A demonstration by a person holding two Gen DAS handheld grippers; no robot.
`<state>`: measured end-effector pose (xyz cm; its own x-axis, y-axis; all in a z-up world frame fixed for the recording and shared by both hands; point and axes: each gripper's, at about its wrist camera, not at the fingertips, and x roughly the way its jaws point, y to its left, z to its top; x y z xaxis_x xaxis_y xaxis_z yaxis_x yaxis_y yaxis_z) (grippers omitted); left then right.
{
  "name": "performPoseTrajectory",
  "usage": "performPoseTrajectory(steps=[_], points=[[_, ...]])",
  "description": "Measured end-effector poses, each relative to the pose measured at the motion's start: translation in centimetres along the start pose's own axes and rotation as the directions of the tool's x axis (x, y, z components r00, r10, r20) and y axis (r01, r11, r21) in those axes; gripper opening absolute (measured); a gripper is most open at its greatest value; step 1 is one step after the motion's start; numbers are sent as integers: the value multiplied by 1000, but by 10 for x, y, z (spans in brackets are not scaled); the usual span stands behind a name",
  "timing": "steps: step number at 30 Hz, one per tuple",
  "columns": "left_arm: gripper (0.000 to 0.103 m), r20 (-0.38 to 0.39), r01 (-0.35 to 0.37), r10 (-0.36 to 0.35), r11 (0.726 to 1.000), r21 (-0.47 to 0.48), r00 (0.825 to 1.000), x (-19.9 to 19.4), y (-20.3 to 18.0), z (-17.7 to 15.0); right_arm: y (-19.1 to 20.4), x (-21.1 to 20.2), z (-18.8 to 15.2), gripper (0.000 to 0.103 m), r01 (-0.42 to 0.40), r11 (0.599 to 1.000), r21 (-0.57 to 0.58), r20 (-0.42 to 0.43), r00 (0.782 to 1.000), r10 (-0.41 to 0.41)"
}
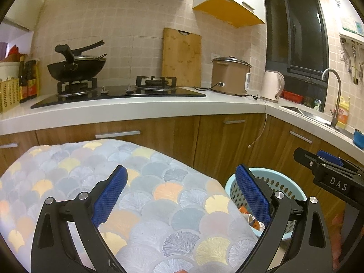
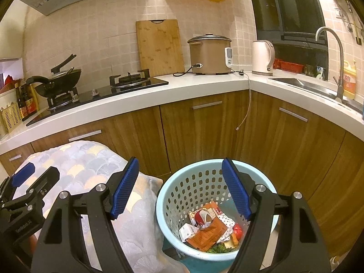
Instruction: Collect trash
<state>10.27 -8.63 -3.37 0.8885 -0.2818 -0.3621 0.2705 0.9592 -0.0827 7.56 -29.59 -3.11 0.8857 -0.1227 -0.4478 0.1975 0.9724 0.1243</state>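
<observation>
Right wrist view | right tongs wide open, empty, above basket | trash lies in basket bottom at 5 o'clock | left tongs wide open, empty, over patterned cloth | basket at their 3 o'clock, below counter

Wrappers in blue basket

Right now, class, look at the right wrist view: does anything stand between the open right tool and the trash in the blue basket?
Nothing visible does. The right tool is open above the blue basket, whose mouth is uncovered; wrappers lie exposed inside.
</observation>
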Motion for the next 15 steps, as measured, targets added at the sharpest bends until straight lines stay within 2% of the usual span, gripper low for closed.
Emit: performPoseTrajectory(steps=[15], points=[[95,-4,-12,12,1000,-5,1000,1,3,0,2,1,0,71,-9,1000,1,1,1000,9]])
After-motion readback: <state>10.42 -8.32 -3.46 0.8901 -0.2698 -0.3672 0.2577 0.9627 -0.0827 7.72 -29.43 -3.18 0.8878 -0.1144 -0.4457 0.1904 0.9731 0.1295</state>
